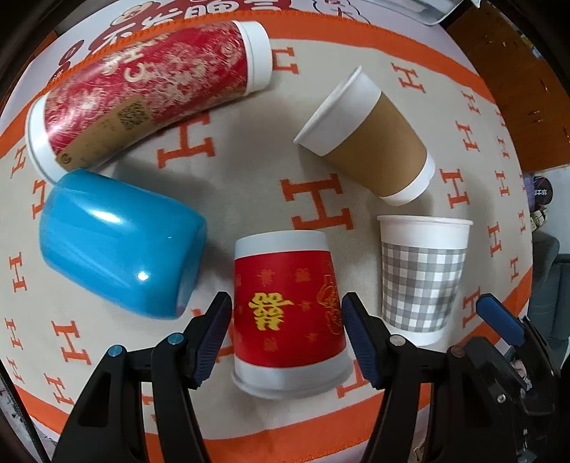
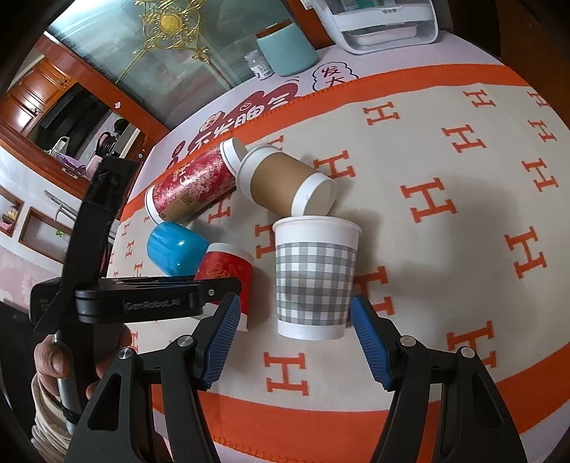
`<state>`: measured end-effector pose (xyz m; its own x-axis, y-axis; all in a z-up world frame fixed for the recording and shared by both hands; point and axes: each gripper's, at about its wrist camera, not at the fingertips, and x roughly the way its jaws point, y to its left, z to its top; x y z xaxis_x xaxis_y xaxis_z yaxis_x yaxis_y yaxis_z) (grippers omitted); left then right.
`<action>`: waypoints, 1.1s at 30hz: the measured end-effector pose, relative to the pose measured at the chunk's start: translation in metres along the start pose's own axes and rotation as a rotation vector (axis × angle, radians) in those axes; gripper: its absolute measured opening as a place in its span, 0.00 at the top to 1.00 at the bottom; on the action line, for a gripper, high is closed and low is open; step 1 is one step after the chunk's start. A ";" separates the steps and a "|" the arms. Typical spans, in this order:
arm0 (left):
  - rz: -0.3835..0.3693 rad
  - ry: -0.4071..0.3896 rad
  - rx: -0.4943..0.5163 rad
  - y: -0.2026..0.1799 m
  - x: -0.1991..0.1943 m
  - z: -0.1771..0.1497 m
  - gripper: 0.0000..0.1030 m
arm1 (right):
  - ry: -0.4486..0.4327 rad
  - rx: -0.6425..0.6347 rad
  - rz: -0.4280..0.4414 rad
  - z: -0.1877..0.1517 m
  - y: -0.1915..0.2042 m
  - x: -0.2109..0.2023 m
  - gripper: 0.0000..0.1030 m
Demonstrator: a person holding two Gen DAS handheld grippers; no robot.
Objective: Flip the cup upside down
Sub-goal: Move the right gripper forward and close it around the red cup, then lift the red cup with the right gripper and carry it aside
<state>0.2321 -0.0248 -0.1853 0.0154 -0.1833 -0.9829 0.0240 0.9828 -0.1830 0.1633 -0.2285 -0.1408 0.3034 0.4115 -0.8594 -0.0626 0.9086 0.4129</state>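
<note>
A red paper cup (image 1: 288, 313) with gold characters stands upside down on the cloth, rim down. My left gripper (image 1: 285, 338) is open, its pads on either side of this cup with small gaps. A grey checked paper cup (image 1: 424, 274) stands upright to its right. In the right wrist view my right gripper (image 2: 294, 342) is open around the base of the checked cup (image 2: 315, 277), not squeezing it. The red cup (image 2: 228, 270) shows there too, partly hidden behind the left gripper's body.
A brown-sleeved paper cup (image 1: 370, 142), a blue plastic cup (image 1: 117, 245) and a tall red tube (image 1: 149, 92) lie on their sides on the orange-and-cream H-pattern cloth (image 1: 320, 210). A teal jar (image 2: 286, 46) and a white appliance (image 2: 377, 25) stand at the table's far edge.
</note>
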 end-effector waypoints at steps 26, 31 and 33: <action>-0.113 -0.124 -0.079 -0.002 -0.049 -0.108 0.44 | -0.014 0.032 0.023 -0.042 -0.009 -0.029 0.36; -0.145 -0.109 -0.149 0.000 -0.028 -0.130 0.44 | 0.022 0.054 0.009 -0.059 -0.022 -0.022 0.36; -0.152 -0.097 -0.177 0.001 -0.017 -0.133 0.44 | 0.035 0.060 0.002 -0.066 -0.026 -0.019 0.36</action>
<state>0.0993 -0.0184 -0.1715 0.1206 -0.3222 -0.9390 -0.1416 0.9306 -0.3375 0.0964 -0.2552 -0.1548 0.2701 0.4164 -0.8681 -0.0055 0.9023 0.4311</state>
